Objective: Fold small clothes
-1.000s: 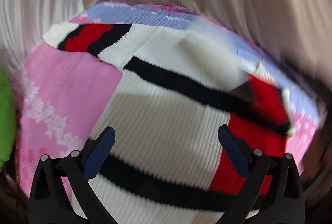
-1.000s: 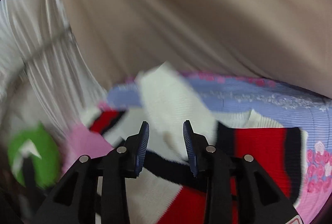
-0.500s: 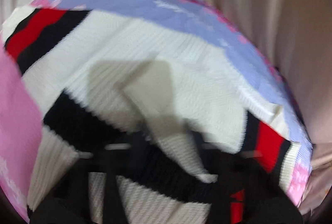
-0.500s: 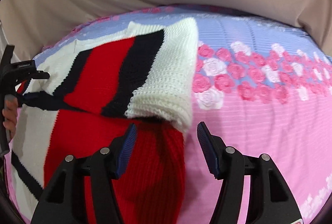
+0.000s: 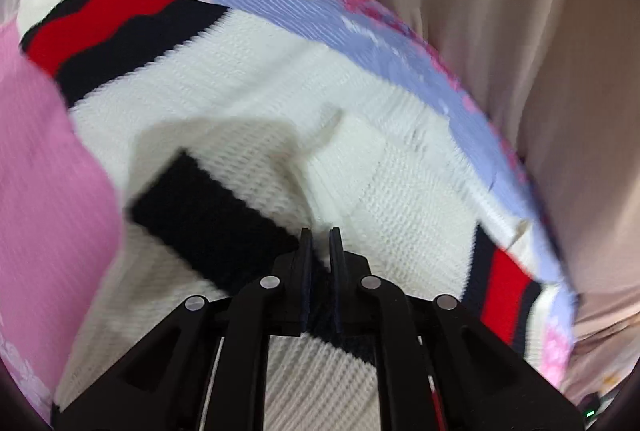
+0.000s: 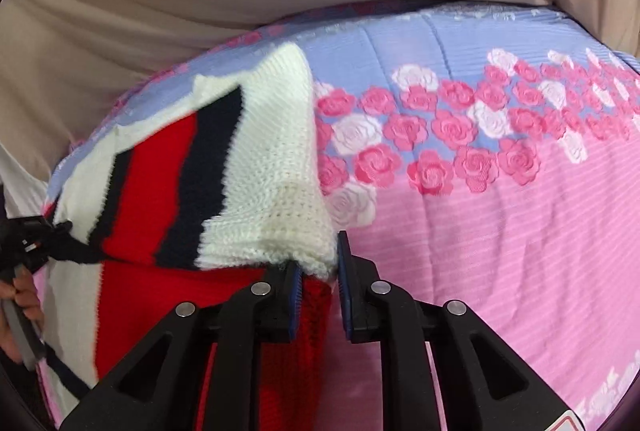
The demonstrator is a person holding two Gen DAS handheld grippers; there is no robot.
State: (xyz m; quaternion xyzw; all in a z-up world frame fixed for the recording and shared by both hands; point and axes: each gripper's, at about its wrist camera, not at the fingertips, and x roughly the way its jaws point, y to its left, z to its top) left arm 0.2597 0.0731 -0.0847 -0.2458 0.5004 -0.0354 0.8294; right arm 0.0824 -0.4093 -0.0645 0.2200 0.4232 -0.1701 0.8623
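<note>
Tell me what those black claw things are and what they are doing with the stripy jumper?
They are two grabbers a person holds, one in each hand, each with a little camera looking along its fingers. One picture is from the left gripper, which pinches the knitted sweater. The other is from the right gripper, which pinches the sweater's white edge, folded over the red part. The sweater lies on a bedspread with pink roses. At the far left of the right gripper's picture you can glimpse the person's hand.
</note>
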